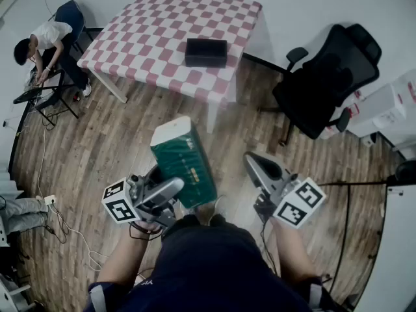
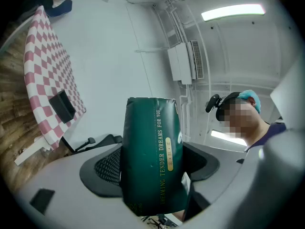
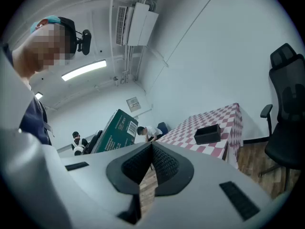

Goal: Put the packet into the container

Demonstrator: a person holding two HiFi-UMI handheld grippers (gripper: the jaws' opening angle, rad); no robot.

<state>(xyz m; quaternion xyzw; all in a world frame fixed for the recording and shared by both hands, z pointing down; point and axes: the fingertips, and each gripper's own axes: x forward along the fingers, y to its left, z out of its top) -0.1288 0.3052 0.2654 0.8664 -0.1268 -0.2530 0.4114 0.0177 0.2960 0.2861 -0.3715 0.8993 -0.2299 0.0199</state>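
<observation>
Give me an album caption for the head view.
Green packet gripped in the left gripper, right gripper shut and empty, black container sitting on the checkered table ahead.

The packet (image 1: 184,164) has its lower end hidden behind the left gripper (image 1: 168,192). The container (image 1: 206,52) seems too small to show its inside. 1 chair (image 3: 286,113) is cut off by the right gripper view's edge.
</observation>
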